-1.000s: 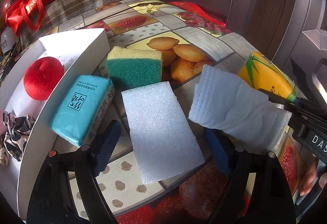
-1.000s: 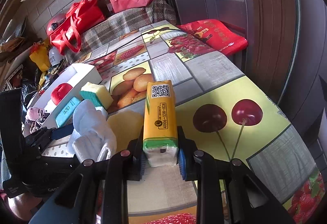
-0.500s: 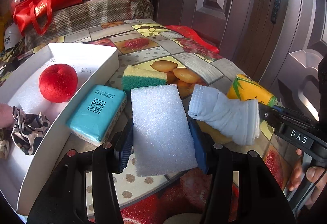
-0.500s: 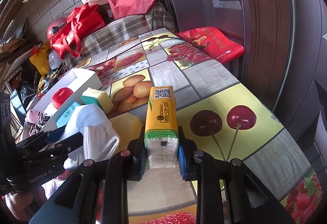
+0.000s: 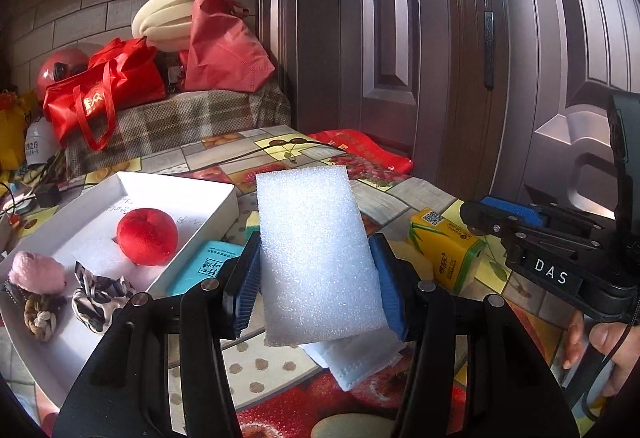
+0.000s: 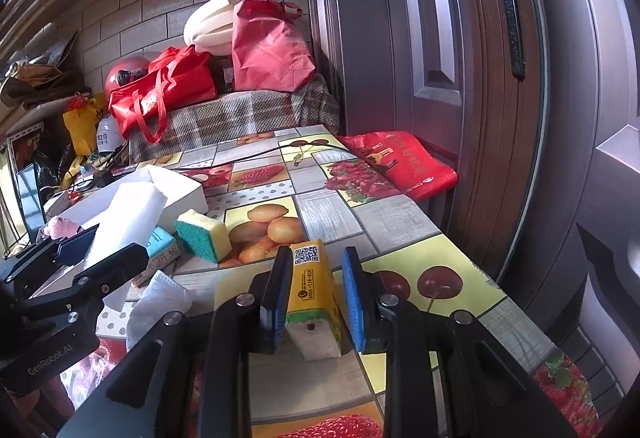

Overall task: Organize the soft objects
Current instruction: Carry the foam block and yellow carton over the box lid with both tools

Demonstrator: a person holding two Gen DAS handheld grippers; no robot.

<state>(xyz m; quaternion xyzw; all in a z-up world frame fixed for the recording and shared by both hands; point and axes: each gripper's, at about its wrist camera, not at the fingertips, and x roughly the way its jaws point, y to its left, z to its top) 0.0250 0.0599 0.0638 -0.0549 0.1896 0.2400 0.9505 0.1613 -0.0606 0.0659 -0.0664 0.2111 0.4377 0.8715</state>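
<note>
Foam, a white slab, is pinched upright between the pads of the left tool, raised above the table. Right tool is spread; its pads flank the yellow pack with gaps on both sides, and the pack stands on the table. White box at left holds a red ball and scrunchies. Blue pack lies beside the box; a white cloth lies below the foam.
</note>
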